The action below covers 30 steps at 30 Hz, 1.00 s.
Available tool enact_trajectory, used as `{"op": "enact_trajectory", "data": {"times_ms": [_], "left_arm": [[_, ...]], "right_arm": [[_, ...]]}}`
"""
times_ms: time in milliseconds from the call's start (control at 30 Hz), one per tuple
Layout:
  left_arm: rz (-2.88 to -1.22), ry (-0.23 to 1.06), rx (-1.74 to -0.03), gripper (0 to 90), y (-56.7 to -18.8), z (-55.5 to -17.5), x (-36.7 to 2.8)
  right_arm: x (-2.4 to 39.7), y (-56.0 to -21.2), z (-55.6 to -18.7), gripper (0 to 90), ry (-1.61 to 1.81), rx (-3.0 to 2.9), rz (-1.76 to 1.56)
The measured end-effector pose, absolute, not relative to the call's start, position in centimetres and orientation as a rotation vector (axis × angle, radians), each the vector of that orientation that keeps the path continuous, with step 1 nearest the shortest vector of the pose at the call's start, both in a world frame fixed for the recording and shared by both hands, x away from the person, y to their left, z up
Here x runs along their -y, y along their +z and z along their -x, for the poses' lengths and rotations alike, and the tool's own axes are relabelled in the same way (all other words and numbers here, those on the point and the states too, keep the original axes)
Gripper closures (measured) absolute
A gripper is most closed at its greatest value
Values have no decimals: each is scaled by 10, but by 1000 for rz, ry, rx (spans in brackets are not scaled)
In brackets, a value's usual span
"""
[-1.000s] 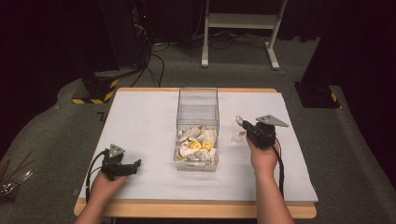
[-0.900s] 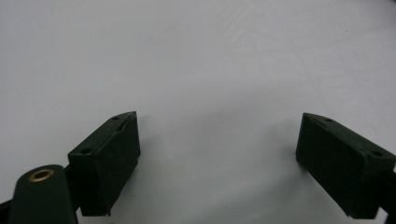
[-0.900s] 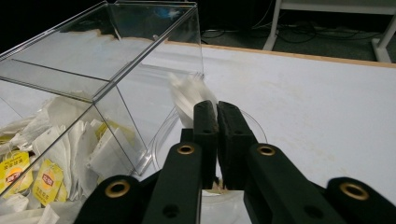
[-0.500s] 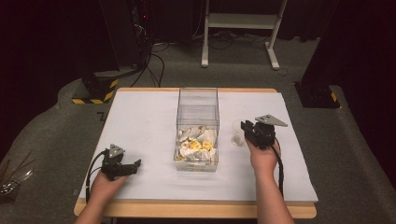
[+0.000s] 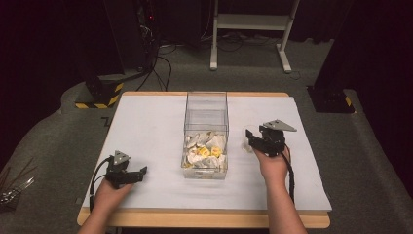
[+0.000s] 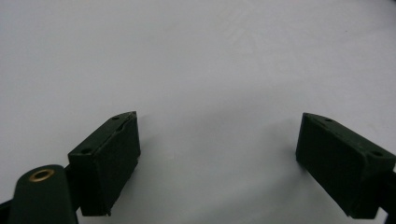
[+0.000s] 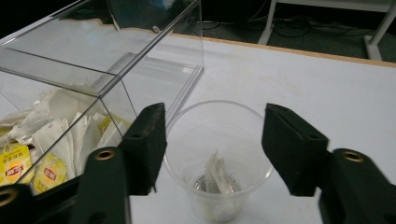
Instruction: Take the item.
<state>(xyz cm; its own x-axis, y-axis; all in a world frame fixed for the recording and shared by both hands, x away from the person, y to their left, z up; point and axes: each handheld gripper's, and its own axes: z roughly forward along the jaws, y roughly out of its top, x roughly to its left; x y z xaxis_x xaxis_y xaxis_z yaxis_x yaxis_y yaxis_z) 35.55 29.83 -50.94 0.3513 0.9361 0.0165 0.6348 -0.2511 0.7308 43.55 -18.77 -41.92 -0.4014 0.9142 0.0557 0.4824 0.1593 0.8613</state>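
A clear plastic cup stands on the white table just right of the clear box. One tea bag lies in the cup's bottom. My right gripper is open, one jaw on each side of the cup's rim. In the high view the right gripper points left at the cup, beside the box. A heap of white and yellow tea bags lies in the box's near end. My left gripper rests open on the table at the front left, its jaws wide with nothing between them.
The white table top has a wooden front edge. Beyond the table stand a white frame, cables, and a yellow-black striped base on the floor. The box's far half holds nothing.
My right gripper has shifted slightly left and down toward the cup. The left hand and its gripper have stayed still.
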Motion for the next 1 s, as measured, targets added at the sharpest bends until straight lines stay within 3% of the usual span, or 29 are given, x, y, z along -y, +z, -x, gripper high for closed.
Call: {"op": "enact_trajectory", "data": {"times_ms": [300,1000], "left_arm": [[-1983,612,-1364,139,-509,-356,-298],[-1983,611,-1364,139,-509,-355,-298]], "right_arm": [[184,-422,-421,217,1135,-1941,-1316],[189,-440,-381,160,1102,-1952,-1305]]}}
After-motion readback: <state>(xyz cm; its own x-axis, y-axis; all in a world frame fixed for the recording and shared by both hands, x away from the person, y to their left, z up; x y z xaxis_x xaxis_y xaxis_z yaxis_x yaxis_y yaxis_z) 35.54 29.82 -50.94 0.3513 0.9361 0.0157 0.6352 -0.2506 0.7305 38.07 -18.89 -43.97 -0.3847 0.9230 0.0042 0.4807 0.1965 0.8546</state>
